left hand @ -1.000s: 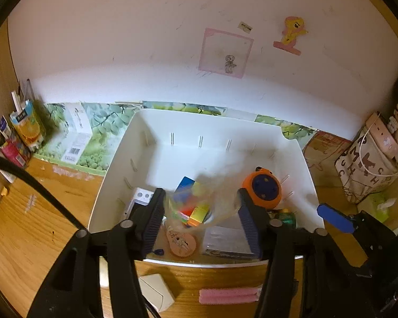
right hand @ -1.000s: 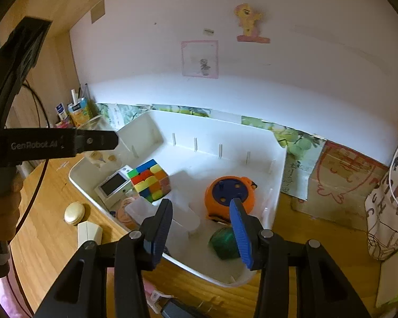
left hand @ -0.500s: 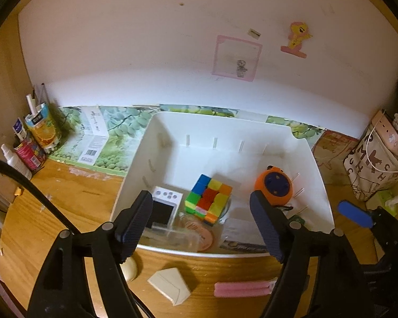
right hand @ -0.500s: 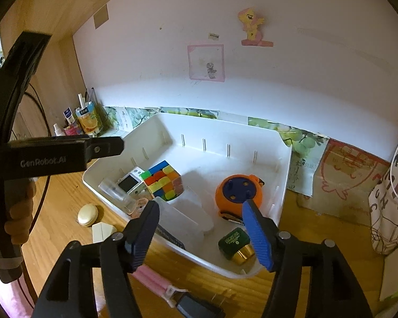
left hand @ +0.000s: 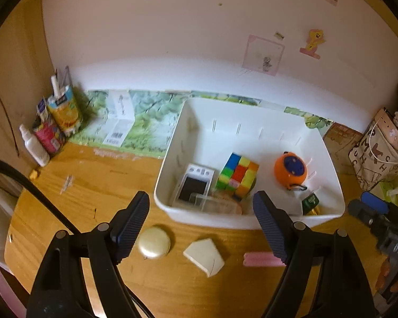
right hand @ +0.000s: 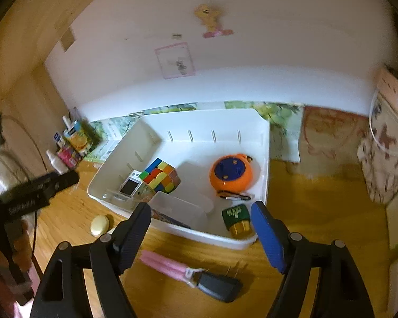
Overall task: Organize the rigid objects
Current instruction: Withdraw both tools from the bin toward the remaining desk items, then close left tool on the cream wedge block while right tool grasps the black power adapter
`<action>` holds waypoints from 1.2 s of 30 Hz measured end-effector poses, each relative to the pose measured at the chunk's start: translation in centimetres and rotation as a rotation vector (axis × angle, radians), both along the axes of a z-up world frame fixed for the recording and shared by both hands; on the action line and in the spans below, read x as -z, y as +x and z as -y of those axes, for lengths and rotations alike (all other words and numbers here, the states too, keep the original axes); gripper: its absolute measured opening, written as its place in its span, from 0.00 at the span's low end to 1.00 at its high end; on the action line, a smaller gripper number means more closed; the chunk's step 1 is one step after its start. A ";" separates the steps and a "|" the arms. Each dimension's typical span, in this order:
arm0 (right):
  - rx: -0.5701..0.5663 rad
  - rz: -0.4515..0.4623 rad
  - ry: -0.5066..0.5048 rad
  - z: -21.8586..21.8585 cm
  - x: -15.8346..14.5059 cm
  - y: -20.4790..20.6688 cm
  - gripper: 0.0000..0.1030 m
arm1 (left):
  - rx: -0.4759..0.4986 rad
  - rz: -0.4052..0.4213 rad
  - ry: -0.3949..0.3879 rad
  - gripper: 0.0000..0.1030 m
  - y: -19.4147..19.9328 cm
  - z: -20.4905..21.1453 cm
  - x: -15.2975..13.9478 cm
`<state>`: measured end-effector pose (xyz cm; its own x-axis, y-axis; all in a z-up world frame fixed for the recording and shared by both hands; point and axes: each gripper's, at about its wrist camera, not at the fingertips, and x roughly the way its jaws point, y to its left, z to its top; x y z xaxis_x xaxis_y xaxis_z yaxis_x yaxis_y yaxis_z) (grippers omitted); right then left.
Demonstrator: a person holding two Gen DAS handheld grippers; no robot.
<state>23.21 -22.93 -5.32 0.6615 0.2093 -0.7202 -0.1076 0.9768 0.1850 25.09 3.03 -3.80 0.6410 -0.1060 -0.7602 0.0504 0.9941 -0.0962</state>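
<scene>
At the far left of my desk (left hand: 74, 206), a spray bottle (left hand: 34, 145) and juice cartons (left hand: 63, 108) stand against the wall. My left gripper (left hand: 201, 222) hangs over the wood, its jaws spread wide after just opening, with nothing between them; below it lie a pale round case (left hand: 154, 242), a cream wedge-shaped piece (left hand: 204, 257) and a pink bar (left hand: 260, 259), all outside the bin. The white bin (left hand: 225, 220) holds a small white device with a dark screen (left hand: 193, 185), a colour cube (left hand: 237, 173) just beside it, an orange round gadget (left hand: 290, 168) and a green-and-gold block (right hand: 237, 217) near the front right corner. My right gripper (right hand: 201, 229) hovers at the bin's near rim, its jaws likewise just opened and empty, above a black plug (right hand: 217, 286) joined to the pink bar. A patterned bag (left hand: 376, 156) closes the scene on the right.
</scene>
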 end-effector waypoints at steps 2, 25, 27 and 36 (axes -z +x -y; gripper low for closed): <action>0.033 -0.022 0.033 0.2 0.2 -0.2 0.76 | 0.004 -0.026 -0.006 0.81 -0.4 -0.5 0.5; 0.232 -0.178 0.003 -1.4 5.8 -4.3 0.77 | 0.096 -0.383 -0.082 0.81 -1.7 -1.9 8.6; 0.222 -0.184 -0.014 -1.6 6.3 -4.4 0.77 | 0.082 -0.419 -0.114 0.81 -1.5 -1.8 9.5; 0.158 -0.223 -0.088 -1.8 8.5 -4.9 0.77 | -0.005 -0.523 -0.166 0.81 -0.7 -1.2 12.0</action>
